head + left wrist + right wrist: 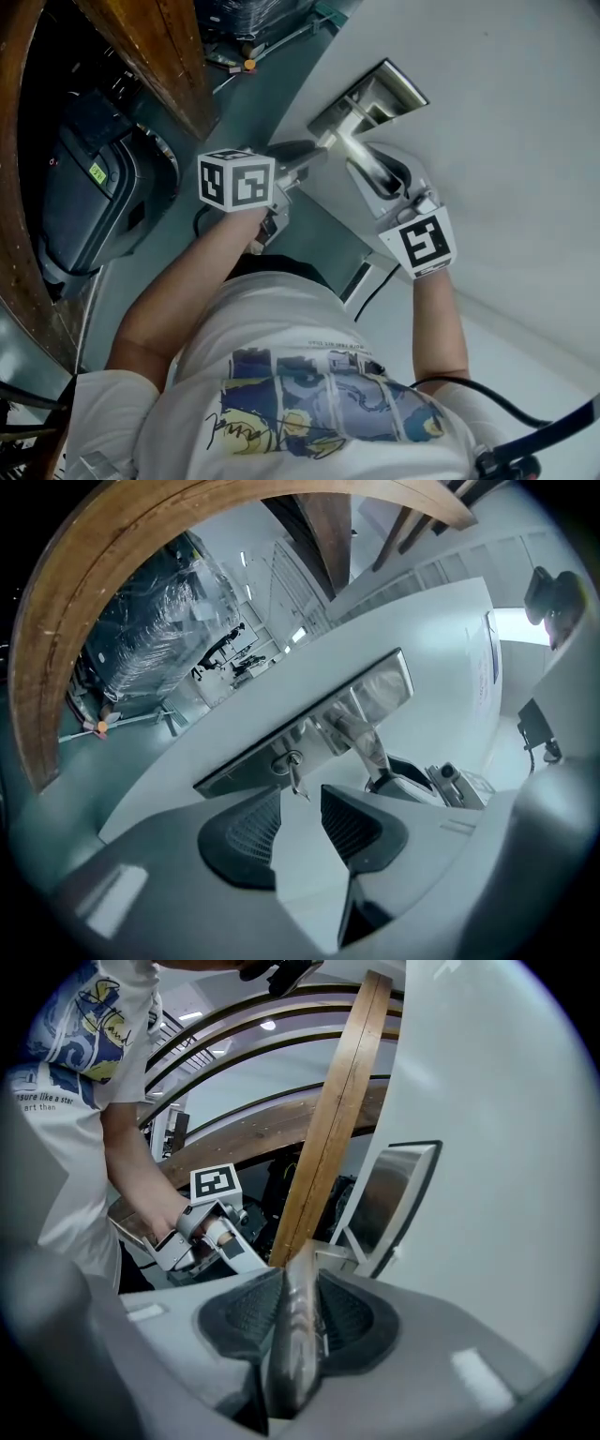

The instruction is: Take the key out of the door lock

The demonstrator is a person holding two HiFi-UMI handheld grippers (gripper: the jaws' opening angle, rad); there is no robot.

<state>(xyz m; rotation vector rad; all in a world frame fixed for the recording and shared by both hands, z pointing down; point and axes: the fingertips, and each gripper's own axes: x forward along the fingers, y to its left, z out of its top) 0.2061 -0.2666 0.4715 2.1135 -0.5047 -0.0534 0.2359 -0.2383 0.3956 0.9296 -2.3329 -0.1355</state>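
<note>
The small silver key [294, 776] hangs from the lock cylinder [286, 758] in the metal lock plate [375, 691] on the white door [506, 141]. My left gripper [300, 810] is open, and its dark ribbed pads flank the key's tip without pressing it. From the head view this gripper [302, 159] reaches toward the plate [375, 94], and the key itself is hidden. My right gripper [298, 1305] is shut on the shiny lever door handle [295, 1335], gripping it from the door side [386, 180].
A wooden frame [159, 56] stands left of the door, with a dark machine [94, 187] below it on the grey floor. A black cable [487, 394] trails from the right gripper. Wrapped goods [159, 621] stand far behind.
</note>
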